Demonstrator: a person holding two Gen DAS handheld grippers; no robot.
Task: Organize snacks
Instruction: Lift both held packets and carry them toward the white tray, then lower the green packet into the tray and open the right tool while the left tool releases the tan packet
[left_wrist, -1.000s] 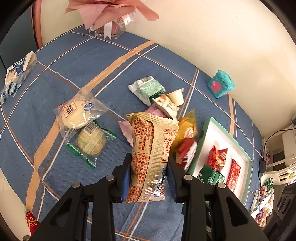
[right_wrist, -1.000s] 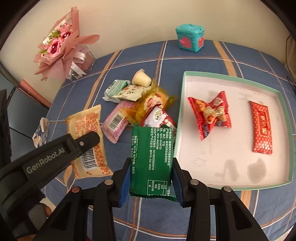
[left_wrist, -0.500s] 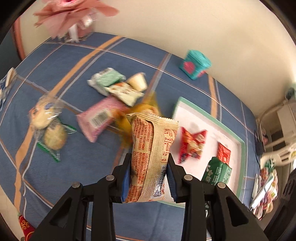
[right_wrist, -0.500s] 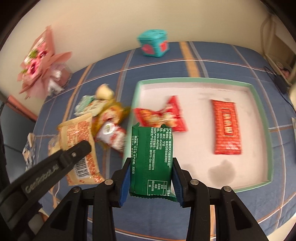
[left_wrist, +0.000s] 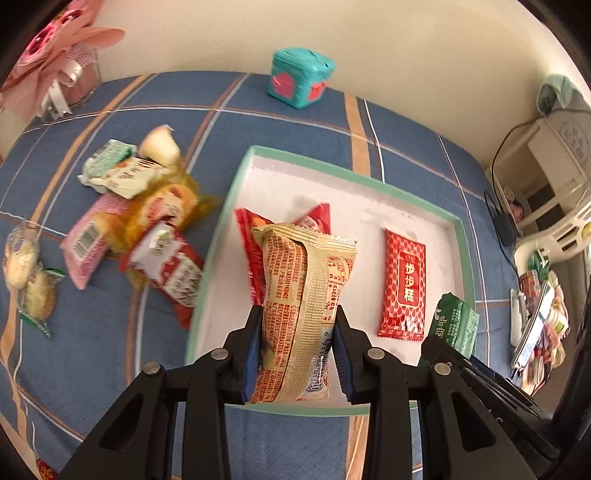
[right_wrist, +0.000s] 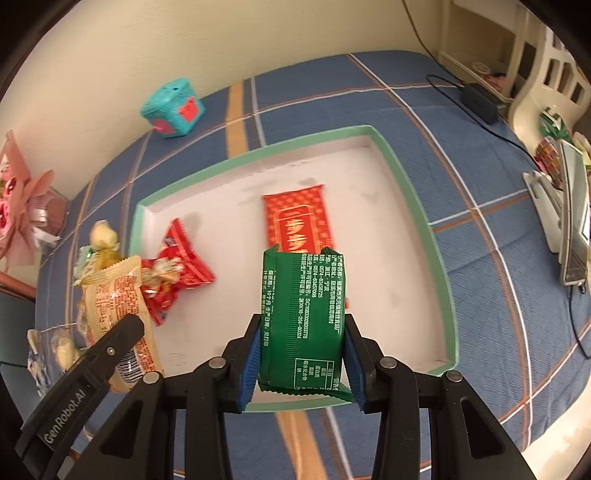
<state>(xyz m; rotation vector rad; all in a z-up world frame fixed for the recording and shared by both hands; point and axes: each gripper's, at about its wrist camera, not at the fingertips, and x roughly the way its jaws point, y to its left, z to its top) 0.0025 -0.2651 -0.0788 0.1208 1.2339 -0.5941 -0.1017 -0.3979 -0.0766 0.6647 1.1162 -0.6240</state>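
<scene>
My left gripper (left_wrist: 297, 332) is shut on a tan snack packet (left_wrist: 303, 295) with red print, held above the near left part of the green-rimmed white tray (left_wrist: 369, 181). My right gripper (right_wrist: 301, 349) is shut on a green snack packet (right_wrist: 303, 317), over the tray's (right_wrist: 417, 206) near middle. Inside the tray lie a flat red packet (left_wrist: 404, 284) (right_wrist: 297, 218) and a crumpled red packet (right_wrist: 177, 266) (left_wrist: 247, 254). The green packet (left_wrist: 456, 325) also shows at the right of the left wrist view, and the tan packet (right_wrist: 110, 306) at the left of the right wrist view.
Left of the tray on the blue plaid cloth (left_wrist: 96, 350) lies a pile of loose snacks (left_wrist: 155, 218). Two clear-wrapped biscuits (left_wrist: 26, 273) sit at the far left. A teal box (left_wrist: 299, 77) and a pink bouquet (left_wrist: 55, 59) stand by the wall. A cable (right_wrist: 476, 99) lies at the right.
Both grippers have swung from above the snack pile on the cloth across to above the tray, each keeping hold of its packet.
</scene>
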